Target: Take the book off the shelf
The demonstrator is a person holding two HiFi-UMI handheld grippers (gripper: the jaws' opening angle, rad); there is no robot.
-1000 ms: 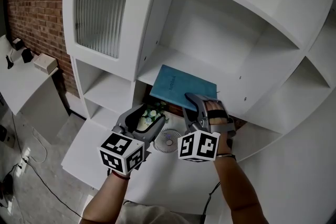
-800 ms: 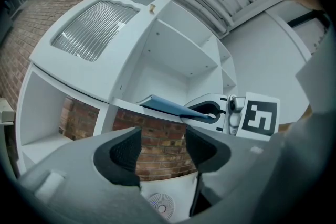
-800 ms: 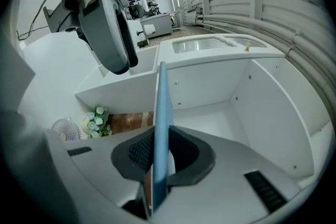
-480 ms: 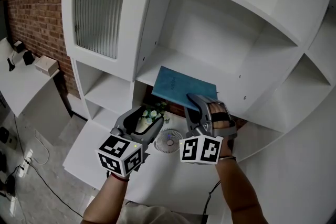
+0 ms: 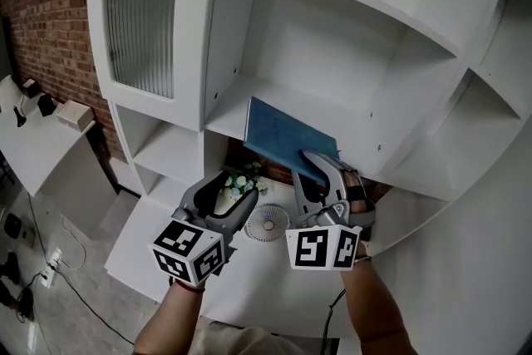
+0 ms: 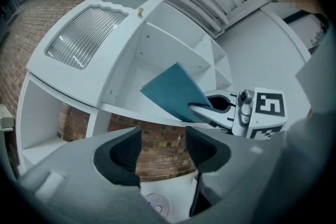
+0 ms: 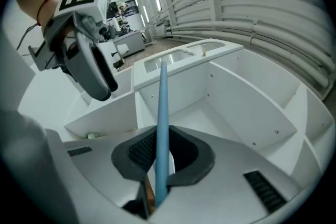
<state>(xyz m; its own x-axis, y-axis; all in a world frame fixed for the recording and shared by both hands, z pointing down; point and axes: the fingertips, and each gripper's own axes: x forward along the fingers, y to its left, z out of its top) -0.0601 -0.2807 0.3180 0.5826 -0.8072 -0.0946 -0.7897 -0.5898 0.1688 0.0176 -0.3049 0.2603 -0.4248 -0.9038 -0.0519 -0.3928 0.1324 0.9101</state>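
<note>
**Blue book clamped at the shelf edge**

A white shelf unit (image 5: 391, 71) with open compartments is seen from above, with a ribbed-glass door (image 5: 141, 29) at its left. A thin blue book (image 5: 278, 133) is held tilted over the middle shelf board. Its near corner is pinched between the jaws of the right gripper (image 5: 314, 166), which have just been closing on it. The left gripper (image 5: 231, 191) is held lower and to the left, jaws apart and empty. A small round fan (image 5: 268, 222) is seen below, between the two grippers.

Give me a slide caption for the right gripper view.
Edge-on blue book gripped by the right gripper, whose jaws have just closed on it; white shelf unit beyond.
</note>
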